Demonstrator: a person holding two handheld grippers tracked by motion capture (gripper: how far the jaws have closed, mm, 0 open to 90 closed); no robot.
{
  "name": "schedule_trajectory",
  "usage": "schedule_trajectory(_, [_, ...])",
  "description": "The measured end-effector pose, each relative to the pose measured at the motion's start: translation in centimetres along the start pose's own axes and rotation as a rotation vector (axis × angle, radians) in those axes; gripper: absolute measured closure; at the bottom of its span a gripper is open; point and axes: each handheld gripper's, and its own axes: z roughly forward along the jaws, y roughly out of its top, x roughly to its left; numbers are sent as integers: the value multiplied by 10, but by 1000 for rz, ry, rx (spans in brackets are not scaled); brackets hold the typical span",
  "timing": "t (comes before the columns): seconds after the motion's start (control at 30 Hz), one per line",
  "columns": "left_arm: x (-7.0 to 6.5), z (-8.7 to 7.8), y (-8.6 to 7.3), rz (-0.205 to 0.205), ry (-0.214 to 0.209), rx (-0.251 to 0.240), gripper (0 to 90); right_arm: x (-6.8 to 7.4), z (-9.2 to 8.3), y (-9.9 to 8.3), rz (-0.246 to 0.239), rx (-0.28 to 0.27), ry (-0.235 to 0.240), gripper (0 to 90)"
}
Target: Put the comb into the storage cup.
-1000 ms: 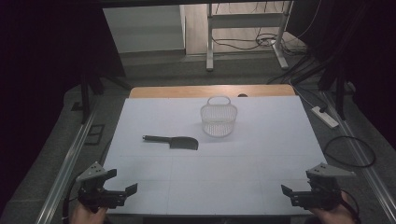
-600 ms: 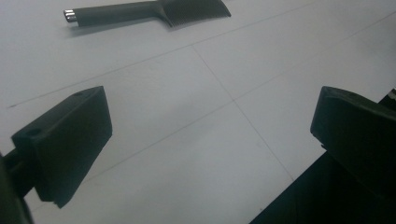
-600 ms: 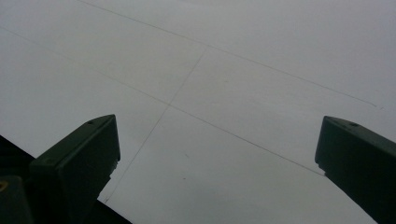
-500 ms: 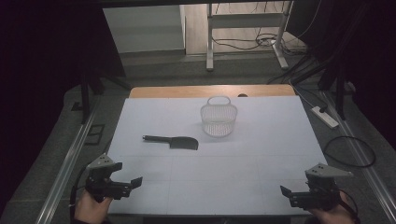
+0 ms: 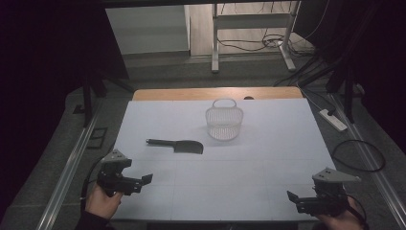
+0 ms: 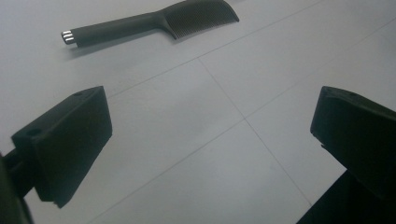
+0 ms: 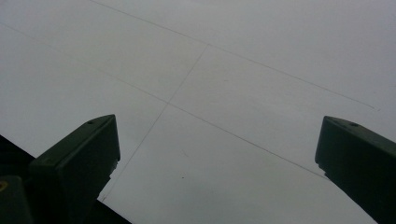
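L gripper [image 5: 143, 181] near table's [image 5: 268, 187] front-left edge, jaws wide apart, nothing betw them; black comb [image 5: 176, 145] flat ahead of it, handle twd left, bare sheet all round; wire basket [image 5: 224, 120] upright further back, centre, apart fr comb; R gripper [image 5: 293, 197] at front-right edge, jaws spread, empty.

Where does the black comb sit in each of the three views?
High view: black comb left of centre, just ahead of the left claw.
Left gripper view: comb along the top edge, handle left.
Right gripper view: not in it.
Shared landmark: the white table with its thin grid lines.
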Motion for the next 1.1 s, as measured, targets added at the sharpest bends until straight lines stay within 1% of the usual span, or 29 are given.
schedule_trajectory(0.17, [2,9,8,11,4,11,0,1,0,0,-6,3,-1,4])
schedule_trajectory(0.3, [3,13,12,9,4,17,0,1,1,0,-6,6,-1,4])
schedule_trajectory(0.43, [6,19,18,18,7,39,0,1,0,0,-6,5,-1,3])
schedule_trajectory(0.5, [7,20,20,13,3,48,0,1,1,0,-6,6,-1,3])
schedule_trajectory(0.7, [9,25,28,14,-1,57,0,1,1,0,-8,7,1,3])
schedule_trajectory(0.73, [10,26,29,10,-4,56,0,1,1,0,-9,8,1,3])
schedule_trajectory(0.93, [13,34,39,15,-19,65,0,1,1,0,-11,8,1,3])
schedule_trajectory(1.03, [15,40,46,14,-16,75,0,1,1,0,-11,8,1,3])
schedule_trajectory(1.1, [16,42,49,14,-14,72,0,1,1,0,-12,8,1,3])
